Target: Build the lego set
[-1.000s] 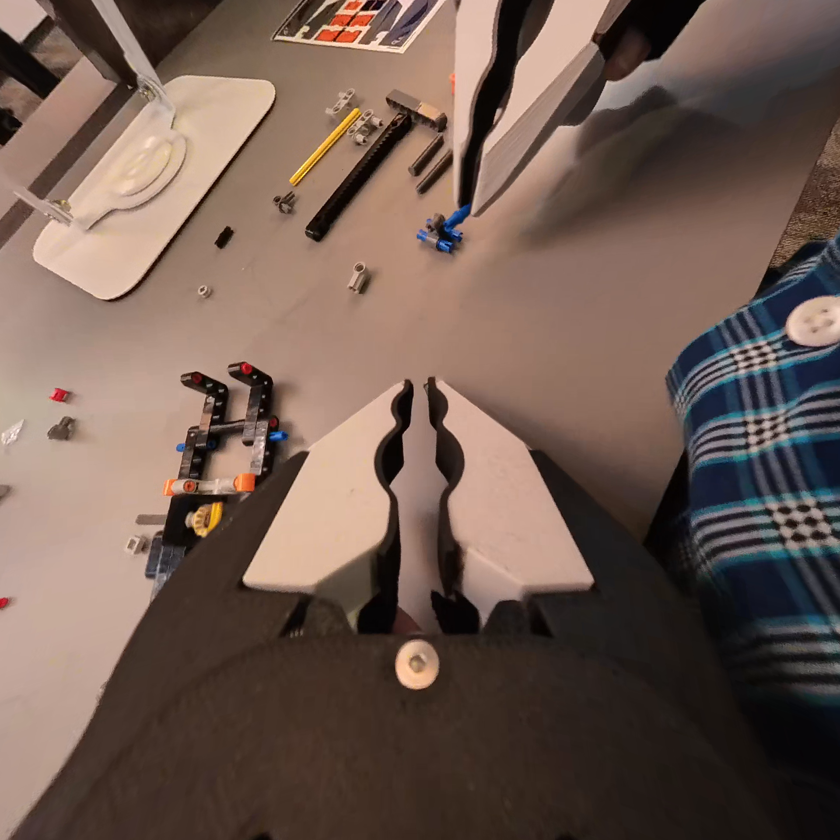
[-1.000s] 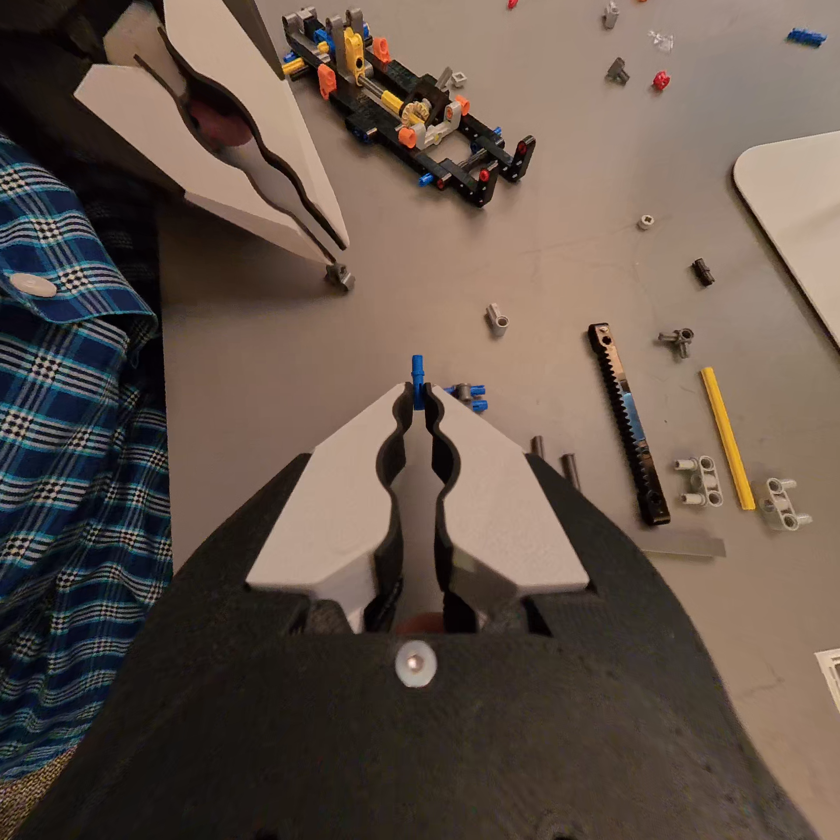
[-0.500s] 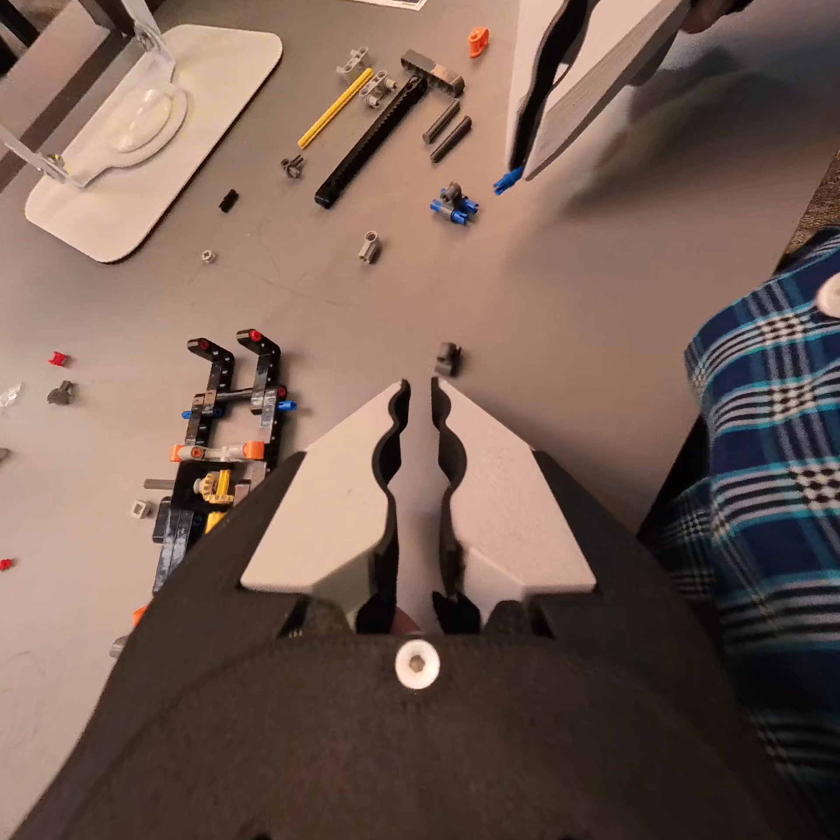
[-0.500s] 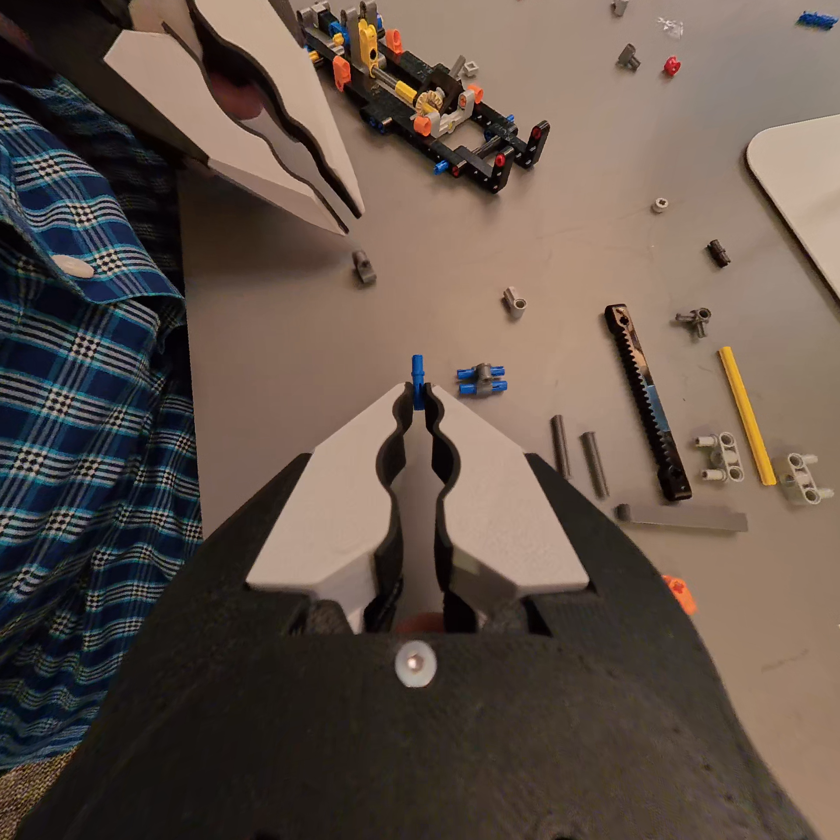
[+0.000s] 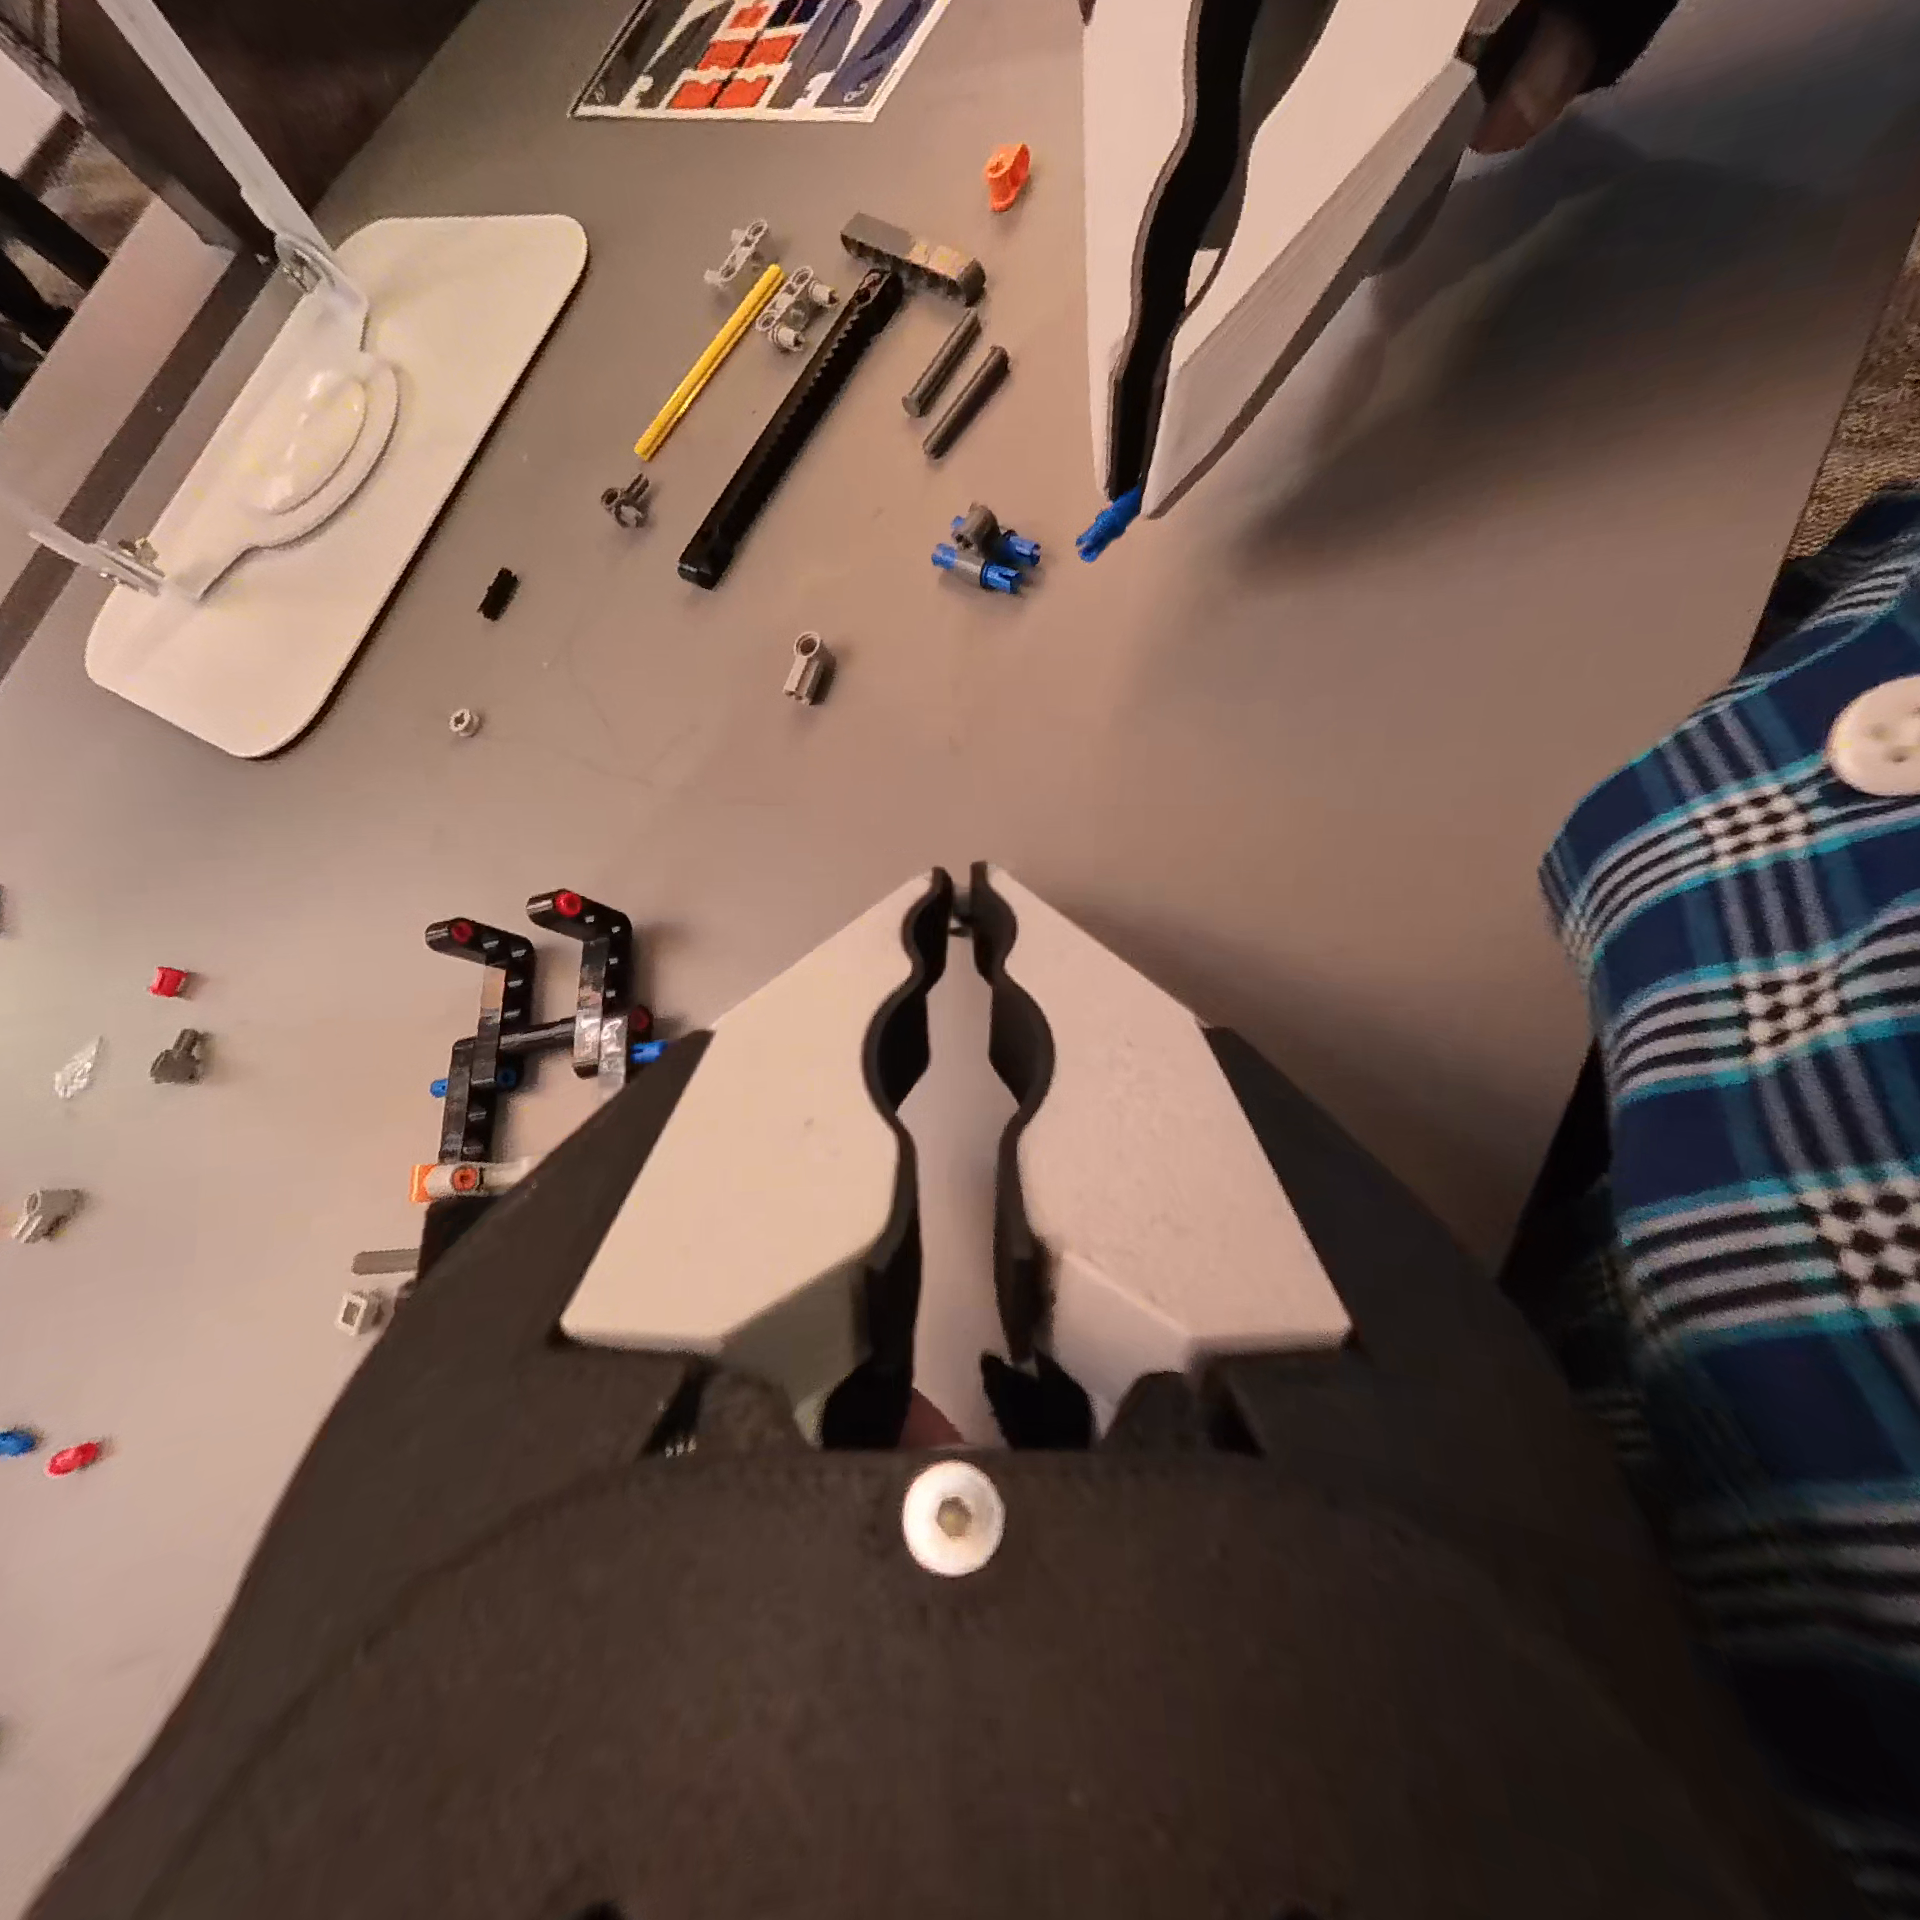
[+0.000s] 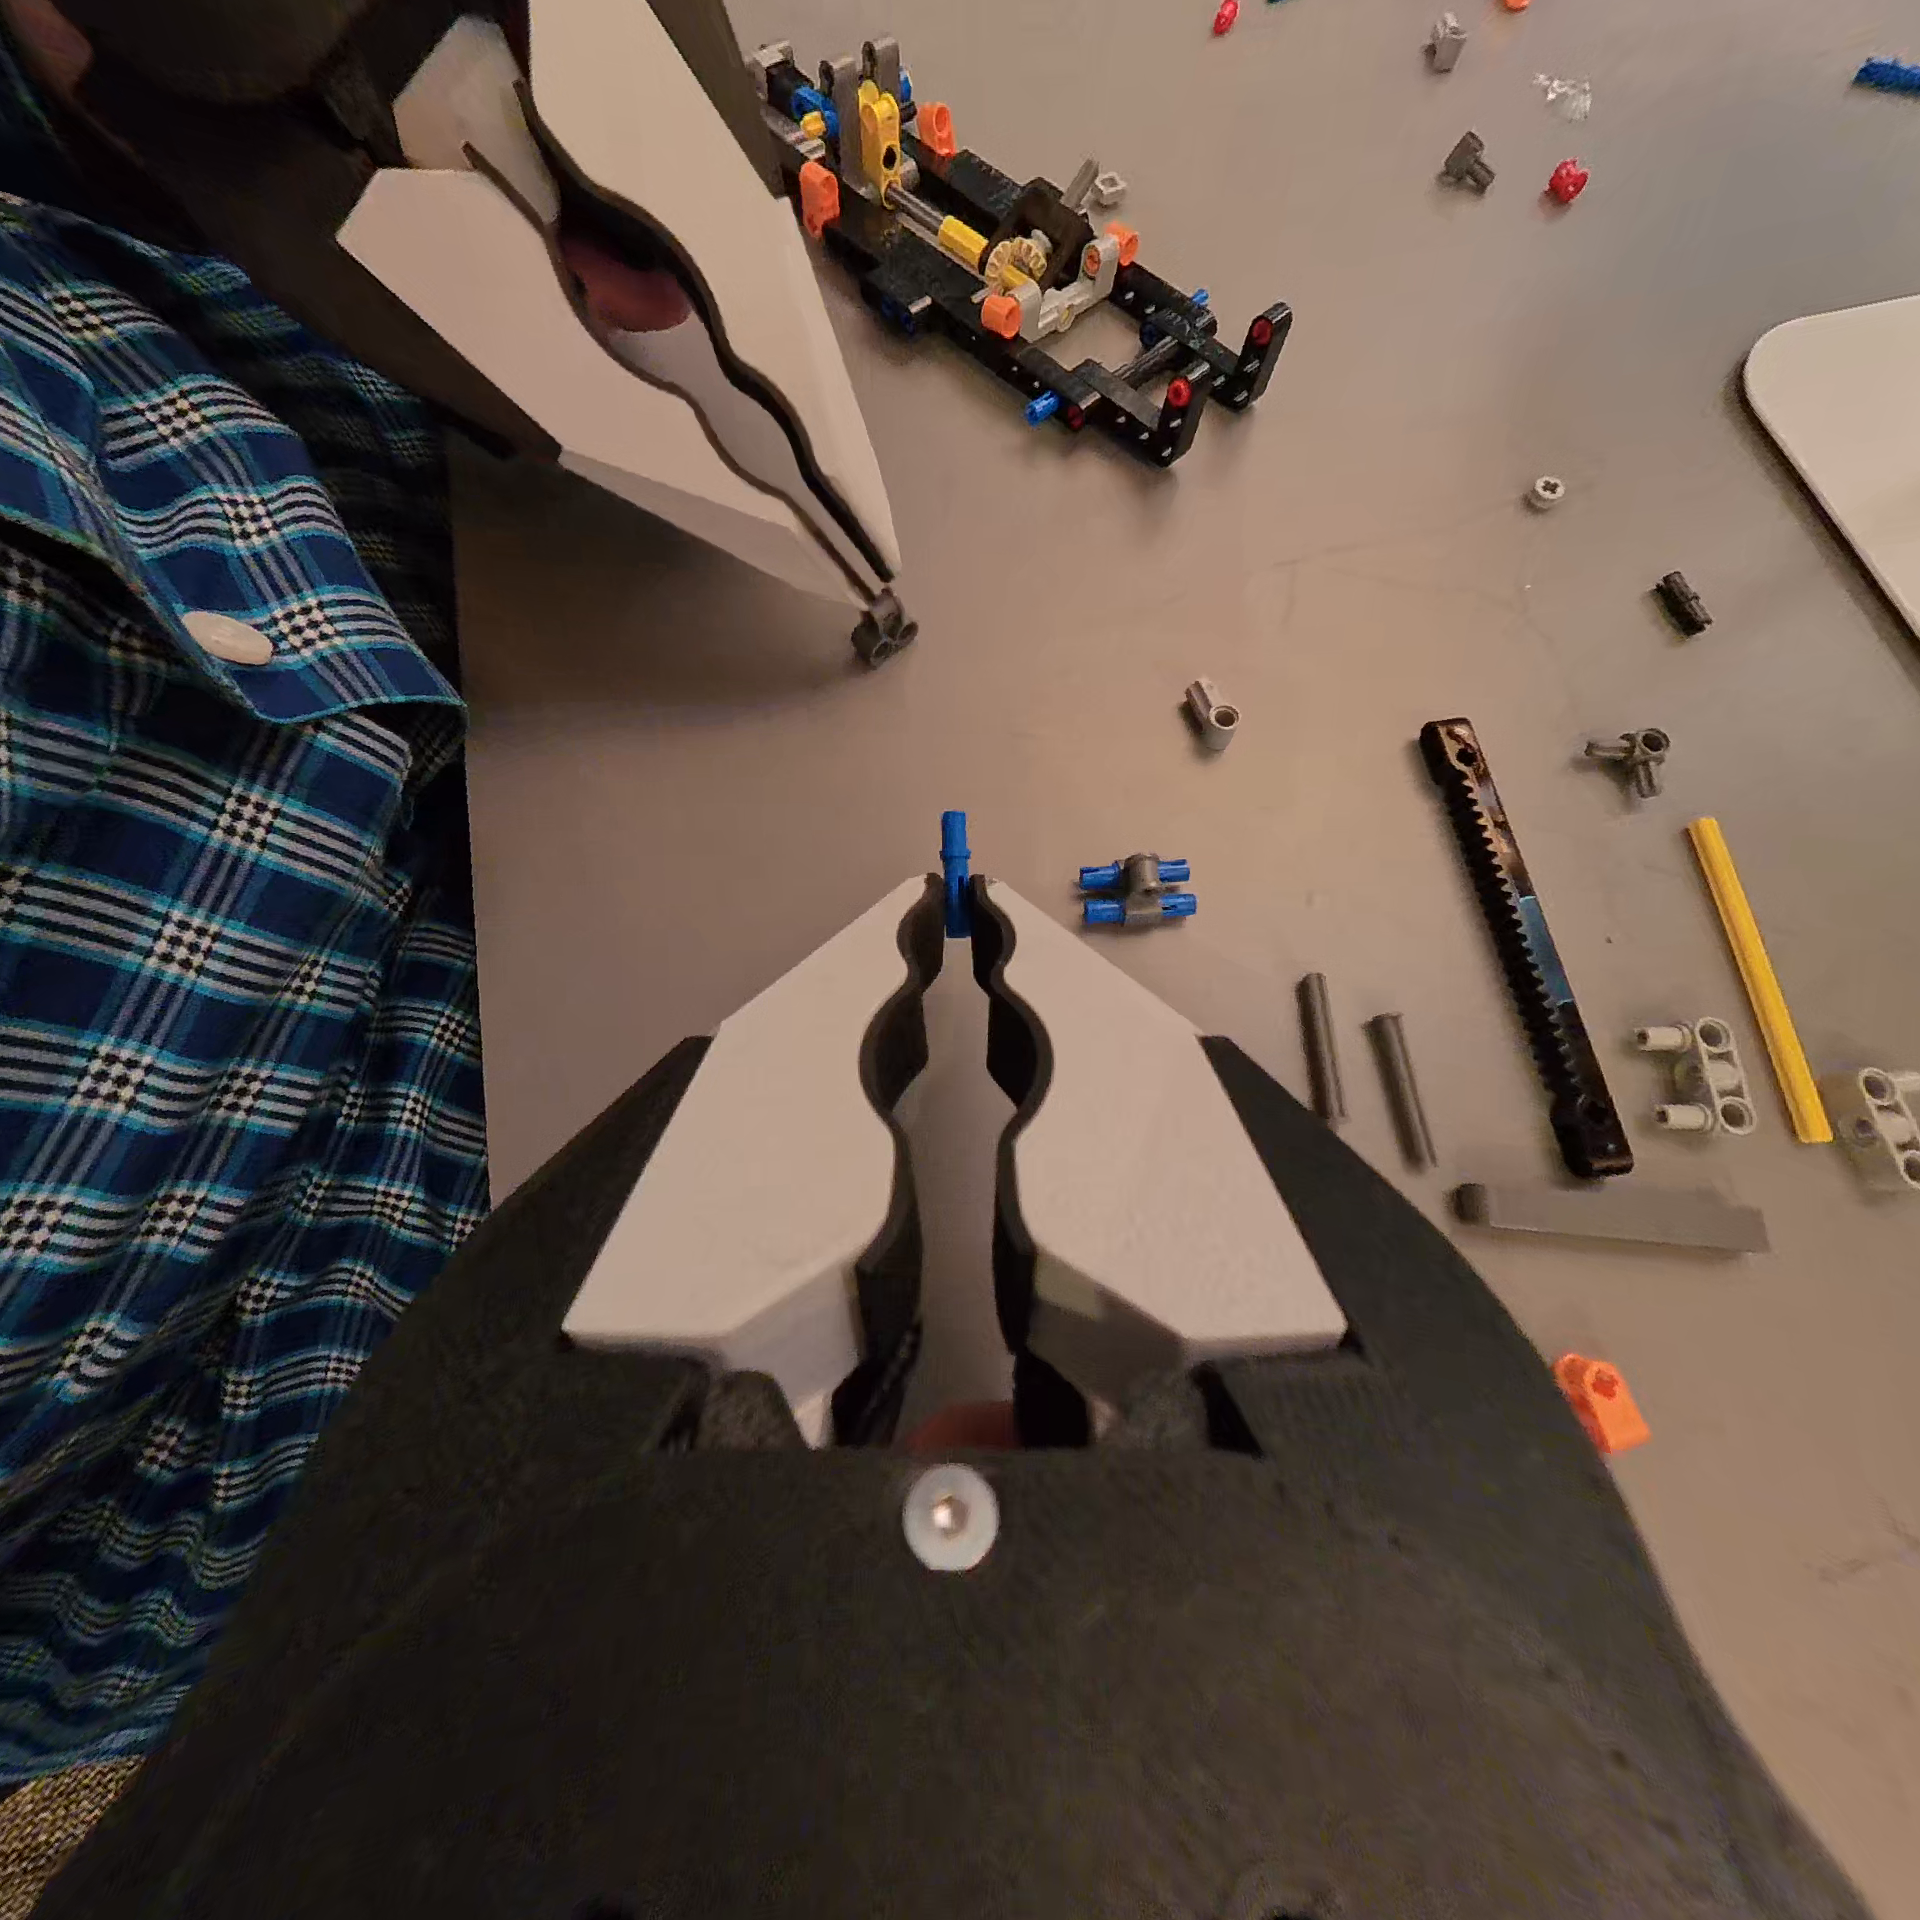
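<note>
My left gripper (image 5: 958, 883) is shut on a small dark grey connector (image 6: 883, 634), held low at the grey table near its front edge. The right wrist view shows this gripper (image 6: 878, 587) at the upper left. My right gripper (image 6: 958, 894) is shut on a blue pin (image 6: 954, 857) that sticks out past its tips. It hangs above the table in the left wrist view (image 5: 1132, 499), with the pin (image 5: 1107, 530) at its tip. A grey connector with blue pins (image 6: 1138, 890) lies just right of it. The black chassis (image 6: 1039, 270) lies farther off.
Loose parts lie on the table: a black rack (image 6: 1522, 945), a yellow axle (image 6: 1756, 977), two dark grey axles (image 6: 1361, 1060), a grey beam (image 6: 1610, 1216), an orange piece (image 6: 1600, 1403). A white board (image 5: 312, 468) and a sticker sheet (image 5: 758, 52) are far. A plaid sleeve (image 6: 208, 935) is close. Some 8 cm of space lies between my two pairs of fingers. The yellow axle (image 6: 1756, 977) is about 15 cm from my right fingertips. The left camera catches it too, in the left wrist view (image 5: 713, 352).
Half a second ago the dark grey connector lay loose on the table ahead of my slightly open left gripper; now that gripper is shut on it. My right gripper has lifted off with the blue pin.
</note>
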Available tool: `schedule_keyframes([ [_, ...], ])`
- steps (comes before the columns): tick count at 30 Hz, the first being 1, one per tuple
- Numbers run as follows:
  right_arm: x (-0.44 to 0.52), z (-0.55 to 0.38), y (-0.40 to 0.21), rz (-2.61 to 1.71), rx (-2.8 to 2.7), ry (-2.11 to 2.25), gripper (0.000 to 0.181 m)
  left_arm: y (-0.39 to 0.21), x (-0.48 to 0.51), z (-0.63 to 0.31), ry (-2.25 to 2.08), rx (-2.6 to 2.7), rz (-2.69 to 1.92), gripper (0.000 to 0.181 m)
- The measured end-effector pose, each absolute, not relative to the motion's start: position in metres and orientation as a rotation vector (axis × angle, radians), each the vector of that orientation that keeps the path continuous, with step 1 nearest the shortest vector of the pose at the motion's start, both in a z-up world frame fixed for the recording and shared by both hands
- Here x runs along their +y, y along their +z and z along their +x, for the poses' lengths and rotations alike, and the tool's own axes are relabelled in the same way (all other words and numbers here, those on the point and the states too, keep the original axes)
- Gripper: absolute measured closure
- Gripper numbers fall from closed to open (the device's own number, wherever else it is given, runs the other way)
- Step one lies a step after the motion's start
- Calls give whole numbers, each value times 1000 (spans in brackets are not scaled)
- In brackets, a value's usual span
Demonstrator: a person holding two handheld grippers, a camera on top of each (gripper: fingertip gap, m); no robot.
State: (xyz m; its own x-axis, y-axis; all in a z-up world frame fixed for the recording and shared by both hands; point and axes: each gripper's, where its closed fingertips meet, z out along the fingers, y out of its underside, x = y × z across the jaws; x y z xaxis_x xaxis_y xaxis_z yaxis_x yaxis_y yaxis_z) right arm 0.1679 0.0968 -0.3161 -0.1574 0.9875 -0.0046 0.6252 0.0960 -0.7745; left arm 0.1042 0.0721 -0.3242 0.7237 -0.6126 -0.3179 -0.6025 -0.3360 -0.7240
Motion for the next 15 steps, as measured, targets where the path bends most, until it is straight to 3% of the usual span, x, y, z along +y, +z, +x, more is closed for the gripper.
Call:
schedule_keyframes([
  [15, 96, 168, -317, -1582, -1838, 895, 180, -323, 75, 107, -5, 927, -2004, 174],
])
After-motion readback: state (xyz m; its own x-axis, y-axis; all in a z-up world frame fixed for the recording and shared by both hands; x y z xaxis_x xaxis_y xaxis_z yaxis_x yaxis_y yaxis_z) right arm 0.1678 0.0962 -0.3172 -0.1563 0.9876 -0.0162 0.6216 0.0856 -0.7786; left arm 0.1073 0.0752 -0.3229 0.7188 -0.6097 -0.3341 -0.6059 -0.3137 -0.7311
